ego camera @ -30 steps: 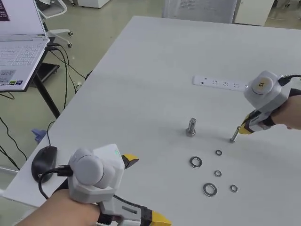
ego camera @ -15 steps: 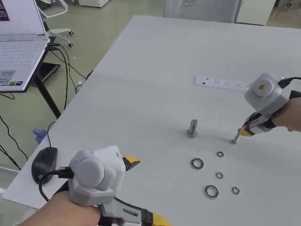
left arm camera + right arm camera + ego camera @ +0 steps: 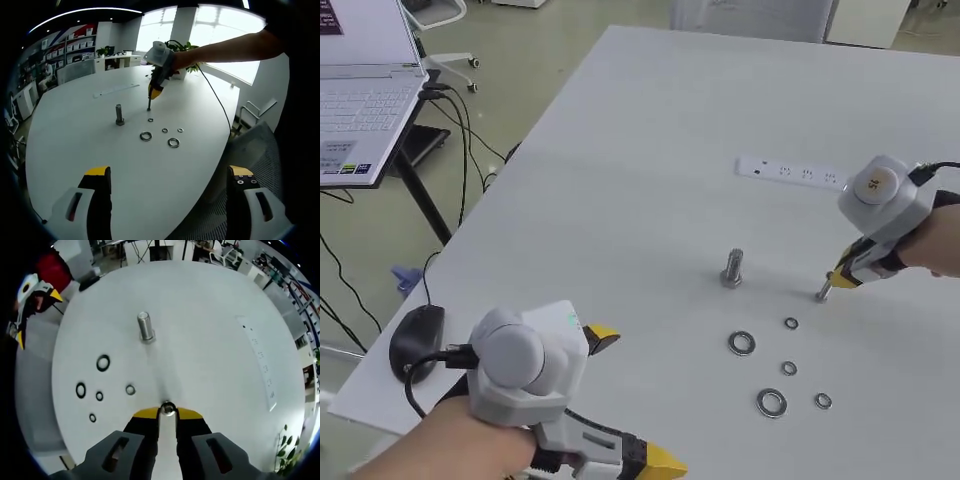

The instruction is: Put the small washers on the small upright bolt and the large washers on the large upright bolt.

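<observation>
White matte laminate formed the tabletop [image 3: 620,180], smooth and bare of print. On the pale plastic housing of the right gripper [image 3: 168,414] sat a round yellow sticker [image 3: 873,182]; its dark characters were too small to read. The screen and key markings of the open white laptop [image 3: 360,90], on a separate stand to the left, were likewise illegible.

Two bolts stood upright, heads down:
- One large bolt [image 3: 732,270], a thick cylinder of bright steel, stood free near the table's middle.
- One small bolt [image 3: 823,292], a thin steel pin, stood to its right. In the right gripper view the yellow-tipped black jaws were closed against its upper end.

Five flat steel rings lay on the table nearer the person than the bolts, each apart from the others:
- Two were large washers [image 3: 741,343] [image 3: 771,403].
- Three were small washers [image 3: 791,323] [image 3: 789,368] [image 3: 823,401], the first of these just beside the small bolt.

The left gripper [image 3: 169,175] was held over the near left edge, well apart from the parts, with its yellow-tipped jaws spread wide and nothing between them.

One long white plastic power strip [image 3: 790,172] lay beyond the bolts. One black computer mouse [image 3: 417,340] with a cable sat at the near left corner.
</observation>
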